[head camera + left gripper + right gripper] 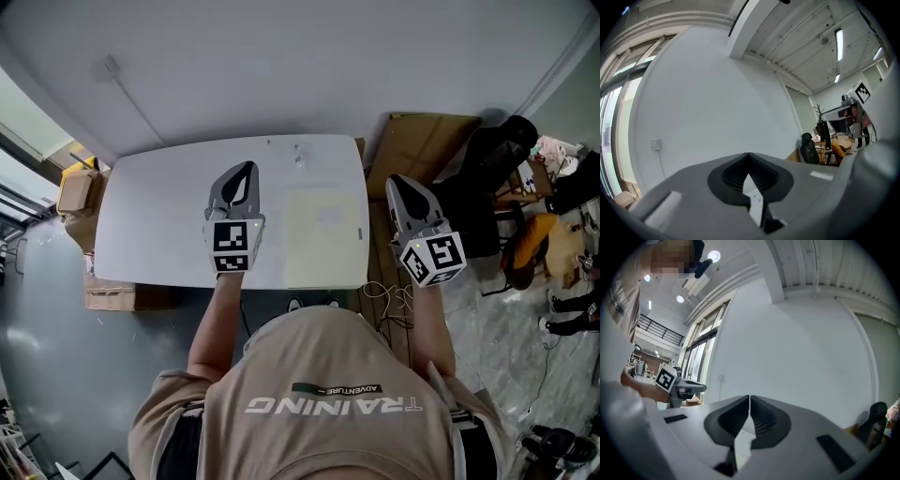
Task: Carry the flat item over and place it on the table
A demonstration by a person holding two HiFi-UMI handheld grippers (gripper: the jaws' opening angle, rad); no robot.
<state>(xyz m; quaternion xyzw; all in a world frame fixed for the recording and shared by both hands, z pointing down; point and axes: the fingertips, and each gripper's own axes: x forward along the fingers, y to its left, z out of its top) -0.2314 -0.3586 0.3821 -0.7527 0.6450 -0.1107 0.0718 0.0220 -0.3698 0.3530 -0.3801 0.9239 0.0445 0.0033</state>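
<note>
A flat pale cream sheet [323,236] lies on the right part of the white table [159,216], reaching its near edge. My left gripper [246,171] hovers over the table just left of the sheet, jaws shut and empty; in its own view the left gripper [748,155] points at a bare white wall. My right gripper [399,182] hangs past the table's right edge, beside the sheet, jaws together with nothing in them. In the right gripper view the right gripper [749,397] also faces the wall, and neither gripper view shows the sheet.
A cardboard sheet [417,141] leans behind the table's right corner. A black office chair [487,178] and clutter stand to the right. Cardboard boxes [75,187] sit at the table's left end, another [117,297] under it. Cables [384,295] lie on the floor.
</note>
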